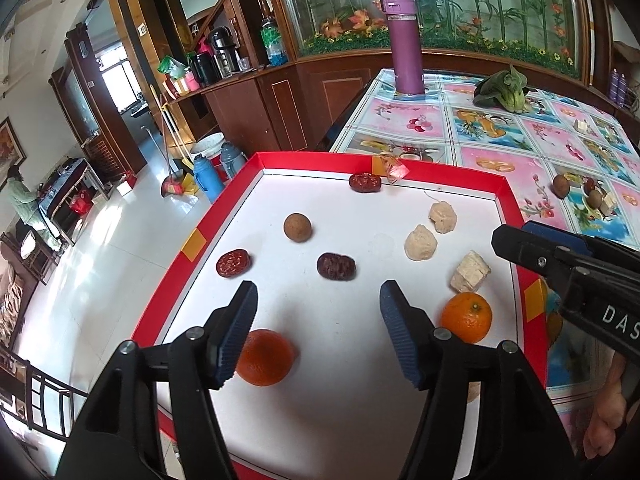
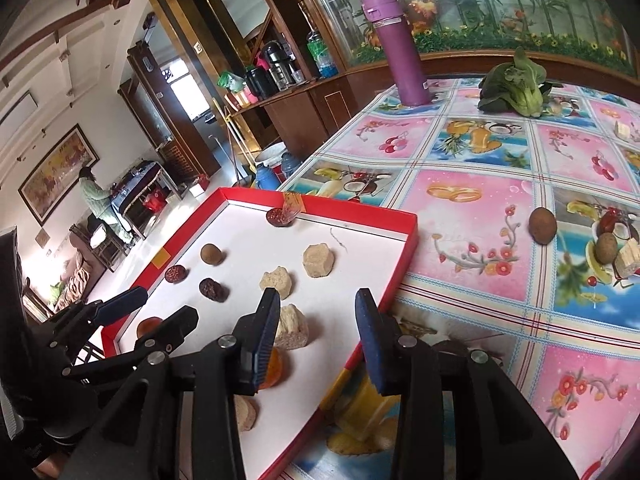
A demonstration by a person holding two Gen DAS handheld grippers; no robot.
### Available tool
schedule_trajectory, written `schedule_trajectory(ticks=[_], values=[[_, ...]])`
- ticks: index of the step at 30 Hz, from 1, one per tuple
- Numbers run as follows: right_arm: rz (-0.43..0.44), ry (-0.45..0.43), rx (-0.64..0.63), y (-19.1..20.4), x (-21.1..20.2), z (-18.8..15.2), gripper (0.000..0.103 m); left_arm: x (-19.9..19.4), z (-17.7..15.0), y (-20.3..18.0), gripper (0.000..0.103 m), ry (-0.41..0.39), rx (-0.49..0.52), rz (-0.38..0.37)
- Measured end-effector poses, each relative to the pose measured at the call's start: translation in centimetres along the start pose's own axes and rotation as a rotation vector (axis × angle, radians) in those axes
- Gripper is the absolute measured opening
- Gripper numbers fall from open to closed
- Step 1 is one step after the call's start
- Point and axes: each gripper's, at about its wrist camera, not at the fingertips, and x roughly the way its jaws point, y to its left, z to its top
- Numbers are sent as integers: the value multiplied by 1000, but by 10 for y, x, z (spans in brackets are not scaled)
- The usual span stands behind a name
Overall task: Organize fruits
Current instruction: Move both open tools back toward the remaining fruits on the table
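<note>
Both hand-held grippers, left [image 1: 318, 312] and right [image 2: 316, 320], gape empty over the red-rimmed white tray [image 1: 506, 192]; most fruits sit inside, brown round longans [image 2: 543, 225] remain on the table [image 2: 460, 220].

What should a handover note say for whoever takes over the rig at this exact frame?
Left gripper: open, empty, hovering over the near part of the red-rimmed tray.
Right gripper: open, empty, over the tray's right edge.
In the tray: two oranges, three red dates, one brown round fruit, several pale chunks.
Still out on the tablecloth: two brown round fruits, a red date, pale cubes.
Left to do: bring in the loose items; whether the tray contents need sorting is unclear.
</note>
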Motion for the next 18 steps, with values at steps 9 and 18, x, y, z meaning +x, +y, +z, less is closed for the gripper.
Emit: schedule_trajectory(ticks=[9, 18], values=[[0, -31, 30, -14, -16, 1, 40, -12, 2, -13, 68, -17, 29, 2], [-80, -88, 59, -62, -58, -2, 44, -20, 14, -33, 76, -36, 73, -14]])
